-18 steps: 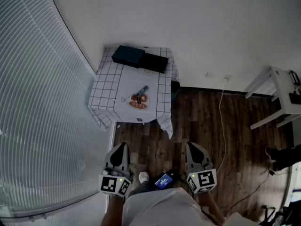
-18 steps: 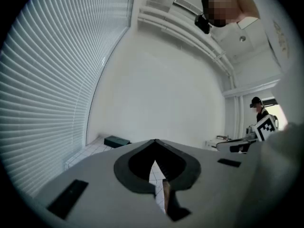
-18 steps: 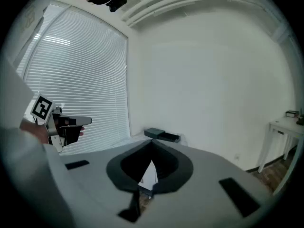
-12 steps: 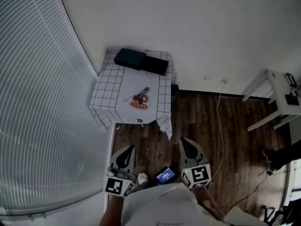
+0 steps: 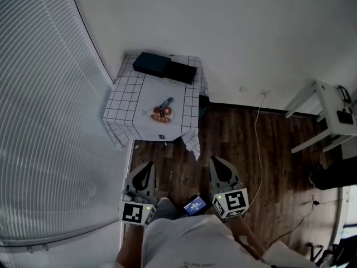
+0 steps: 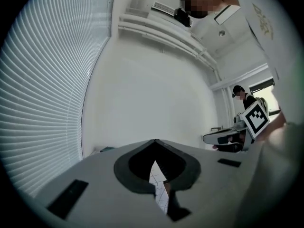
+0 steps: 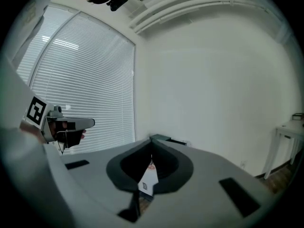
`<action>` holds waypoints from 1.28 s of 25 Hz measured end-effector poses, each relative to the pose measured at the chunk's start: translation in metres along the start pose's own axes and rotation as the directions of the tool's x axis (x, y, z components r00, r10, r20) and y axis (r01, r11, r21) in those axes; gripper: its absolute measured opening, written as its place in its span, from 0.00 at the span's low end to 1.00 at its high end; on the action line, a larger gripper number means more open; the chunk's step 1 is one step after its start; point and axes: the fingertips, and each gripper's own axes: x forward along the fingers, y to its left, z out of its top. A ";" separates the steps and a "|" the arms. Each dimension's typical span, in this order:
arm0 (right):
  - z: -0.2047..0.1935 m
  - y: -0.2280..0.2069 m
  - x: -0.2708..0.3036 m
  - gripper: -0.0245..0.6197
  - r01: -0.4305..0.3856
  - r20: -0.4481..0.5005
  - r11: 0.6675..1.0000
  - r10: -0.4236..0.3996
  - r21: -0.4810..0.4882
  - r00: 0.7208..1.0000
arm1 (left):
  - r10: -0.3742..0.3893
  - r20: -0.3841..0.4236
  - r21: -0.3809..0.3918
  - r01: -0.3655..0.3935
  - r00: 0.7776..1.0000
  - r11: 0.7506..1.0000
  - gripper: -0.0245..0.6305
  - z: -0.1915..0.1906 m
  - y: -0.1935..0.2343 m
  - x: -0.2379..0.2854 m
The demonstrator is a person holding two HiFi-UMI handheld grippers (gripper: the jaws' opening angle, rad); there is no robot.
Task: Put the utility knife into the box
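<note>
While pressed together on nothing, left gripper [image 5: 146, 168] and right gripper [image 5: 218, 164] fingers well short of knife [image 5: 165, 103]: slim, blue-grey, lying flat on table [image 5: 126, 101] far ahead of fingertips, dark box [image 5: 152, 63] beyond.

Dim, grey indoor pictures, in focus.
Soft daylight comes through the blinds [image 5: 50, 94]; the gripper views bulge, black at corners.
</note>
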 end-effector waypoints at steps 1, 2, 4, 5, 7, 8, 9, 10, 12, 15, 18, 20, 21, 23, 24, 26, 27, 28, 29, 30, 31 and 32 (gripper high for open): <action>-0.001 -0.002 -0.001 0.05 0.003 -0.003 1.000 -0.003 0.001 1.000 | 0.004 0.002 0.003 -0.004 1.000 1.000 0.05 0.002 0.000 0.002; -0.001 -0.004 -0.002 0.05 0.007 -0.006 1.000 -0.007 0.003 1.000 | 0.006 0.004 0.003 -0.006 1.000 1.000 0.05 0.005 0.000 0.003; -0.003 -0.009 -0.004 0.05 0.018 -0.009 1.000 -0.018 0.013 1.000 | 0.004 0.008 -0.002 -0.004 1.000 1.000 0.05 0.007 0.002 0.007; -0.004 -0.011 -0.003 0.05 0.023 -0.009 1.000 -0.023 0.016 1.000 | 0.005 0.011 -0.005 -0.005 1.000 1.000 0.05 0.007 0.004 0.011; -0.005 -0.016 0.001 0.05 0.034 -0.013 0.999 -0.033 0.018 0.999 | 0.010 0.019 -0.015 -0.010 1.000 1.000 0.05 0.008 0.011 0.020; -0.005 -0.019 0.005 0.05 0.039 -0.015 0.999 -0.039 0.017 0.999 | 0.013 0.025 -0.023 -0.013 1.000 1.000 0.05 0.009 0.015 0.025; -0.005 -0.021 0.009 0.05 0.044 -0.017 0.999 -0.044 0.014 0.999 | 0.017 0.034 -0.033 -0.016 0.999 0.999 0.05 0.011 0.019 0.029; -0.004 -0.022 0.014 0.05 0.050 -0.017 0.999 -0.050 0.012 0.999 | 0.020 0.047 -0.046 -0.018 0.999 0.999 0.05 0.012 0.025 0.033; -0.002 -0.025 0.025 0.05 0.062 -0.013 0.998 -0.062 0.009 0.998 | 0.022 0.060 -0.067 -0.018 0.998 0.998 0.05 0.013 0.037 0.043; 0.003 -0.032 0.046 0.05 0.079 -0.010 0.997 -0.079 0.000 0.997 | 0.013 0.039 -0.028 -0.012 0.999 1.000 0.05 0.009 0.053 0.063; 0.008 -0.039 0.072 0.05 0.105 -0.012 0.994 -0.105 0.002 0.994 | 0.031 0.023 -0.008 -0.031 0.999 0.999 0.05 0.009 0.077 0.084; 0.011 -0.040 0.089 0.05 0.111 -0.012 0.994 -0.111 -0.001 0.994 | 0.067 0.016 -0.026 -0.067 0.998 0.997 0.05 0.009 0.099 0.095; 0.013 -0.039 0.098 0.05 0.110 -0.012 0.994 -0.110 -0.003 0.994 | 0.082 0.015 -0.035 -0.081 0.997 0.996 0.05 0.009 0.110 0.100; 0.015 -0.038 0.118 0.05 0.107 -0.011 0.994 -0.107 -0.007 0.994 | 0.095 0.019 -0.037 -0.094 0.995 0.995 0.05 0.010 0.130 0.108; 0.016 -0.036 0.129 0.05 0.106 -0.010 0.994 -0.106 -0.009 0.994 | 0.097 0.021 -0.033 -0.096 0.995 0.995 0.05 0.010 0.139 0.111; 0.018 -0.033 0.147 0.05 0.109 -0.007 0.994 -0.109 -0.016 0.994 | 0.099 0.018 -0.027 -0.098 0.995 0.995 0.05 0.008 0.155 0.116; 0.019 -0.032 0.154 0.05 0.113 -0.008 0.993 -0.113 -0.020 0.994 | 0.096 0.015 -0.027 -0.096 0.995 0.995 0.05 0.007 0.162 0.119; 0.020 -0.031 0.160 0.05 0.117 -0.009 0.993 -0.118 -0.023 0.993 | 0.091 0.013 -0.026 -0.090 0.996 0.996 0.05 0.005 0.167 0.123; 0.021 -0.030 0.165 0.05 0.123 -0.009 0.992 -0.123 -0.025 0.992 | 0.083 0.012 -0.025 -0.083 0.996 0.996 0.05 0.004 0.172 0.126; 0.021 -0.030 0.170 0.05 0.129 -0.009 0.991 -0.129 -0.024 0.992 | 0.074 0.012 -0.020 -0.074 0.997 0.997 0.05 0.002 0.175 0.131; 0.021 -0.030 0.175 0.05 0.134 -0.008 0.991 -0.134 -0.022 0.991 | 0.066 0.012 -0.014 -0.066 0.998 0.998 0.05 0.002 0.179 0.136; 0.021 -0.031 0.181 0.05 0.139 -0.009 0.990 -0.139 -0.019 0.990 | 0.059 0.009 -0.010 -0.059 0.998 0.998 0.05 0.001 0.183 0.141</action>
